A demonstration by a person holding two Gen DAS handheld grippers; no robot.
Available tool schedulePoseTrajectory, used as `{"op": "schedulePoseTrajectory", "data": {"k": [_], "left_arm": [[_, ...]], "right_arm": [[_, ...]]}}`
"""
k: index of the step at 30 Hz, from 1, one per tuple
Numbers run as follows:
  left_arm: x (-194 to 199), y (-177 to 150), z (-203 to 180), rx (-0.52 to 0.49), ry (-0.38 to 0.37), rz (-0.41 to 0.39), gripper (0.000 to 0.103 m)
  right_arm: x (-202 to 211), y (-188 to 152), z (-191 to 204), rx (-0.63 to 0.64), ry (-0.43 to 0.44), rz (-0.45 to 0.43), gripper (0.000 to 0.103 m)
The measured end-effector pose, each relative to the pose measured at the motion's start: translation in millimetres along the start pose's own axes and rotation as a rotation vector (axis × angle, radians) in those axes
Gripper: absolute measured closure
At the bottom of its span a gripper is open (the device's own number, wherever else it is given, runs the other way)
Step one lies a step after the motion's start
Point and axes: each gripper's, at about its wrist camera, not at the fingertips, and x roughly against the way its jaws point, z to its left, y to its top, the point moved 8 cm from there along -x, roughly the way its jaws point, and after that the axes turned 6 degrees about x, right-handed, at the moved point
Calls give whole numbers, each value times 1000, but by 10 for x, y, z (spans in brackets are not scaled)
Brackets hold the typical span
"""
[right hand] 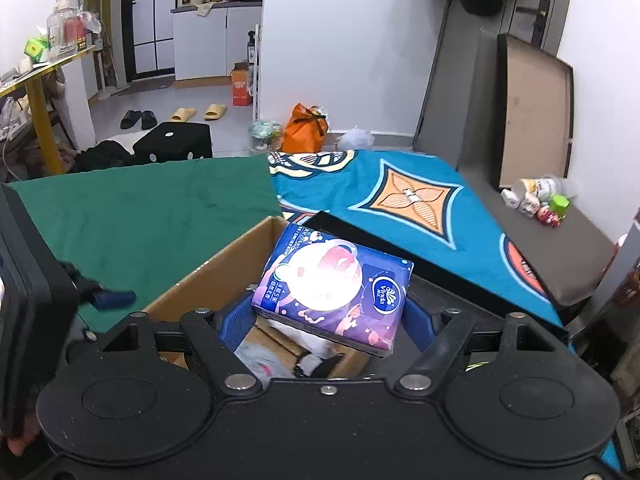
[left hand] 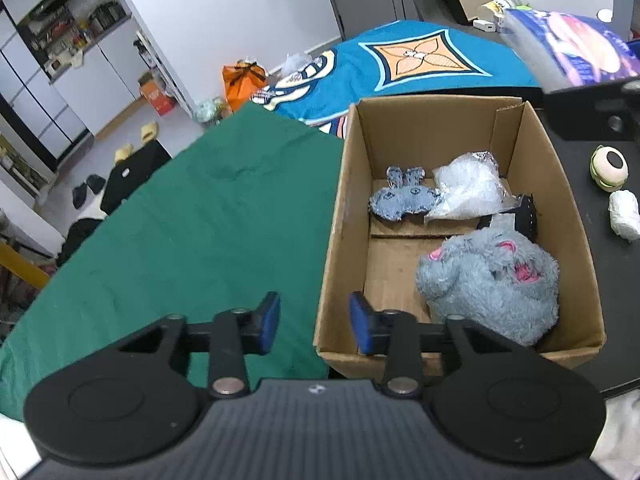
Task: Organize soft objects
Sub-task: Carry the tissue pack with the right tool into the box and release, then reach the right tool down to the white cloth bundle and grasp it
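**Tissue pack held above the open box**

A green cloth (left hand: 180, 216) covers the near stretch of the bench, and a teal blanket (left hand: 400, 64) with an orange diamond lies beyond it. Between them and the bare black bench top (left hand: 612, 280) stands a cardboard box (left hand: 340, 216), open at the top. Inside, a fluffy grey plush (left hand: 492, 284) with pink patches fills the near right corner. Farther back lie a clear plastic bag (left hand: 466, 190) of white stuffing and, touching its left side, a small flat blue bunny (left hand: 404, 198).

The right gripper (right hand: 324, 320) has its blue fingers (right hand: 232, 324) clamped on a purple tissue pack (right hand: 332, 284), which hangs over the box's far edge. The left gripper (left hand: 314, 322) hovers over the box's near left corner, its fingers (left hand: 269, 320) apart with nothing between them.

On the bare bench right of the box sit a round toy (left hand: 610, 167) with a big black eye and, just beside it, a small white bundle (left hand: 624, 214).
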Motion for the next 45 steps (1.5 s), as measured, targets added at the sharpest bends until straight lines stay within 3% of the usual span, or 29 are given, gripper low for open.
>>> {"op": "schedulePoseTrajectory", "data": {"k": [6, 14, 23, 32, 39, 45], "left_arm": [[-36, -16, -16, 18, -47, 7, 89], [-40, -7, 16, 49, -81, 9, 90], [-20, 9, -8, 30, -59, 5, 87], [44, 20, -29, -7, -14, -26, 85], [111, 52, -1, -3, 39, -54, 70], [159, 65, -49, -32, 65, -74, 50]], "right_arm": [[-50, 150, 152, 11, 14, 1, 27], [-17, 207, 173, -7, 58, -14, 22], [42, 45, -12, -28, 26, 11, 12], [177, -115, -265, -27, 0, 6, 10], [269, -259, -524, -32, -27, 4, 8], [308, -399, -728, -43, -35, 2, 7]]}}
